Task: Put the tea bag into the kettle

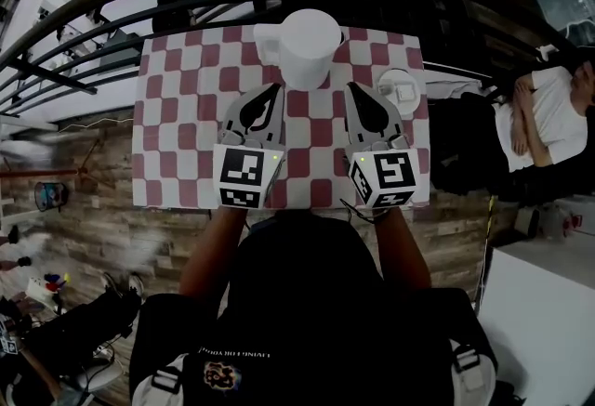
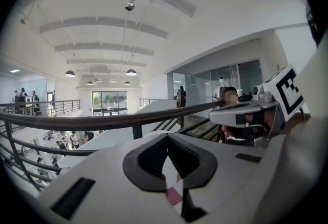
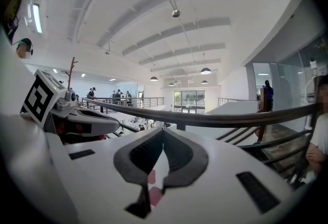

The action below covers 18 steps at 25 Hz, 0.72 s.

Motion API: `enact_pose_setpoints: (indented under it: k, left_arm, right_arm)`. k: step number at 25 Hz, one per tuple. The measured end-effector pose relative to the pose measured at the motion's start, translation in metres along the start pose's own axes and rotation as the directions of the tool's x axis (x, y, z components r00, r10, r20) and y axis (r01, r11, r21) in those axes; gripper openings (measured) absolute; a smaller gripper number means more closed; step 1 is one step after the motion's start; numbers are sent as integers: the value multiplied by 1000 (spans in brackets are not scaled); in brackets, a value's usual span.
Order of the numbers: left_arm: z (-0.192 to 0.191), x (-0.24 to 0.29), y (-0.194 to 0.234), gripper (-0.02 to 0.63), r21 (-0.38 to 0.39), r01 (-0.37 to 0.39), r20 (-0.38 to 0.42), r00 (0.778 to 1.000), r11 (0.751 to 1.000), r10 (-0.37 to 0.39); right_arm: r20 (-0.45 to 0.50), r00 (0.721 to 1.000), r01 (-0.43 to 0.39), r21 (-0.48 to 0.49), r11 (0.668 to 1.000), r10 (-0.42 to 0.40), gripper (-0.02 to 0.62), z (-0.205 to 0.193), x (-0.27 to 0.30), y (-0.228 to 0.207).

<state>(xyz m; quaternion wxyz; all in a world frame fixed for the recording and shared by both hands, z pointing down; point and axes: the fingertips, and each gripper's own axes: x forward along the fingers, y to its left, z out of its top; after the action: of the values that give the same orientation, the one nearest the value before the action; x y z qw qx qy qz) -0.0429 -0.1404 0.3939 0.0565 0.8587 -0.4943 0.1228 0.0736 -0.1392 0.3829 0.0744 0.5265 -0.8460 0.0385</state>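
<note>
Red-and-white checked cloth (image 1: 186, 125) covers a table set against a dark curved metal railing (image 2: 106, 120) above a bright white hall. A smooth white cylindrical kettle (image 1: 310, 46) stands at the cloth's far edge. To its right, a small pale tea bag (image 1: 406, 94) lies on a round white saucer (image 1: 390, 79). The left gripper (image 1: 276, 88) and right gripper (image 1: 352, 88), pale shells with black pads, hover near the kettle, each with its fingers pressed together on nothing. Below is a wood-plank floor (image 1: 93, 200).
</note>
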Motion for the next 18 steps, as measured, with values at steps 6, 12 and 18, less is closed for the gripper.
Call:
enact_pose_setpoints:
  k: [6,12,18]
  left_arm:
    - [15,-35,-6,3,30,-5,43,999,1000,4]
    - [37,-78,-17,3,52,-8,110,994,999,3]
    - [61,-125,-37,3,83,-9,194,981,997,-7]
  right_arm:
    - [45,999,14,-24,1000,-13,15,21,-28,18]
    - [124,992,31,-74,997,-21,15,50,-66,45]
    - [183,983,39,-102,994,-20,15,71,-106,72]
